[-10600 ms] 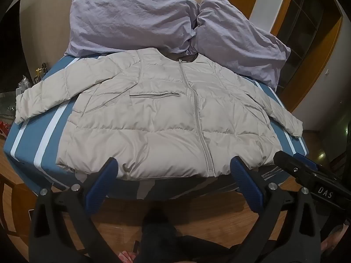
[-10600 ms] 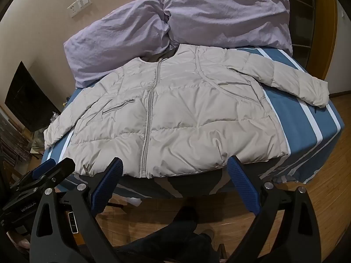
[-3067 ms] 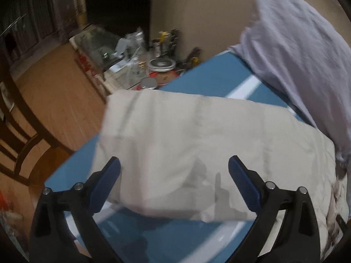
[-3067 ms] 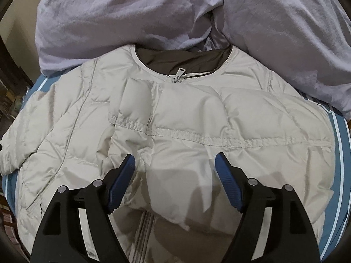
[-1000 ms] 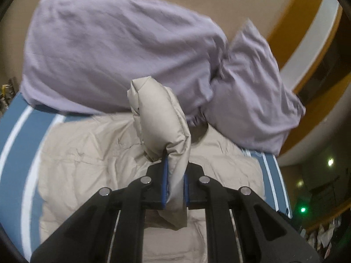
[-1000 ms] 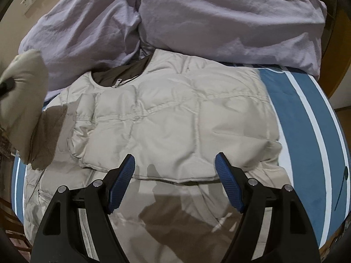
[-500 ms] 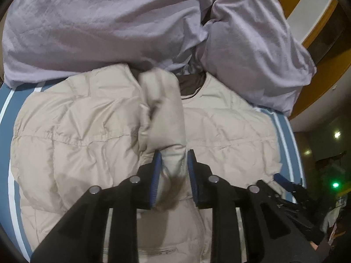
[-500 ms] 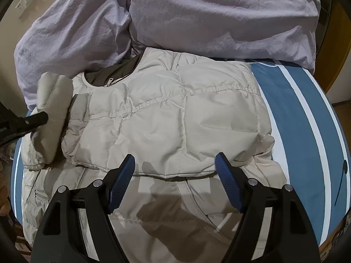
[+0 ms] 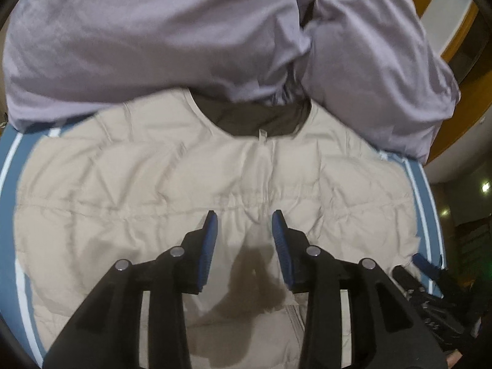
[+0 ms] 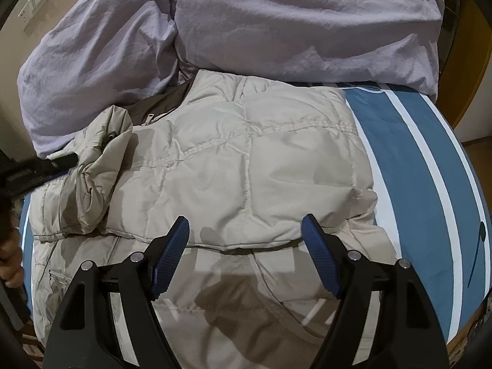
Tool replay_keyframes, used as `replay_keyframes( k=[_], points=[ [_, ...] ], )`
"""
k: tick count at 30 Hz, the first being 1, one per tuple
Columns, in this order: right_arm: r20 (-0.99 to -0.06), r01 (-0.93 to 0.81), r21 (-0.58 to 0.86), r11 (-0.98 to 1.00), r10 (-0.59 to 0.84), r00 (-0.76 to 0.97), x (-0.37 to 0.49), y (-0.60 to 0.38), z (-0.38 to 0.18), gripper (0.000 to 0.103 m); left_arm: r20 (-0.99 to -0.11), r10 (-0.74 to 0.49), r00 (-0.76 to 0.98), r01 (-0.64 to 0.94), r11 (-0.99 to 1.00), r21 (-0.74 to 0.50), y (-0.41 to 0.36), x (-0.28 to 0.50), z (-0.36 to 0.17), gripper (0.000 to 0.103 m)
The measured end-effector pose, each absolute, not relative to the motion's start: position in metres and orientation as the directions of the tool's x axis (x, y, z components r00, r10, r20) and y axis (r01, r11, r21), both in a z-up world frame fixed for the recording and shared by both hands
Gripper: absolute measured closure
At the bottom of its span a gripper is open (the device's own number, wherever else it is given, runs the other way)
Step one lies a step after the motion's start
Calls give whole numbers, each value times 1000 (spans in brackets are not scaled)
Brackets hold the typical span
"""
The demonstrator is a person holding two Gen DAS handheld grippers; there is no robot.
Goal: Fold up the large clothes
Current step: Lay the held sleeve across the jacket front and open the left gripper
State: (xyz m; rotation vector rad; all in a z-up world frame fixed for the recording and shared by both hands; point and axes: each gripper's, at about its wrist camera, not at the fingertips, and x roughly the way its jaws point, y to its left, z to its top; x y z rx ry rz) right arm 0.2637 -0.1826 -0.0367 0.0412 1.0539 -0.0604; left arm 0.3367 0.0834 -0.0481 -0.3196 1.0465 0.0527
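A beige quilted jacket (image 9: 153,184) lies front-up on a bed (image 10: 409,141) covered in a blue sheet with white stripes, its collar toward two lilac pillows (image 9: 153,37) at the far end. The left tool (image 9: 244,218) hangs just above the middle of the jacket, its blue pads (image 9: 210,233) a modest way apart; the jaws have just been opening, and only flat fabric shows between them, with no cloth pinched. Straight ahead of this tool the zip (image 9: 263,141) runs up to the dark lining (image 9: 255,117) at the neck, which sits right under the pillows' edge. Beyond its right side, at the picture's lower corner, part of the other tool (image 9: 427,295) comes into sight over the sheet.

The right tool (image 10: 246,227) stands with its jaws wide apart and holds nothing, poised over the near edge of a folded-in sleeve (image 10: 246,169) that lies across the jacket's chest. To its left, a second sleeve (image 10: 98,169) sits bunched in a loose heap on the jacket's shoulder, with the black tip of the left tool (image 10: 46,166) just beside it. To its right the jacket ends and bare striped sheet begins. A person's fingers (image 10: 9,264) show at the far left edge.
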Motion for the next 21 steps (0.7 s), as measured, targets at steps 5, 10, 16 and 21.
replay_keyframes(
  k=[5,10,16,21],
  points=[
    [-877,99,7,995,-41,478,258,-192,-41,26,-880,-80,467,-173,968,-180,60,343,-76,66],
    [-878,111,4,994,-50,476,249,-197,-40,26,-877,-63,476,-166,973,-161,56,340,-78,66],
    [-875,94,-5,996,-50,481,232,-200,-34,26,-860,-65,507,-173,969,-175,66,307,-57,57],
    [-876,61,-30,998,-56,480,210,-205,-29,22,-843,3,538,-182,977,-112,75,255,-40,32]
  ],
)
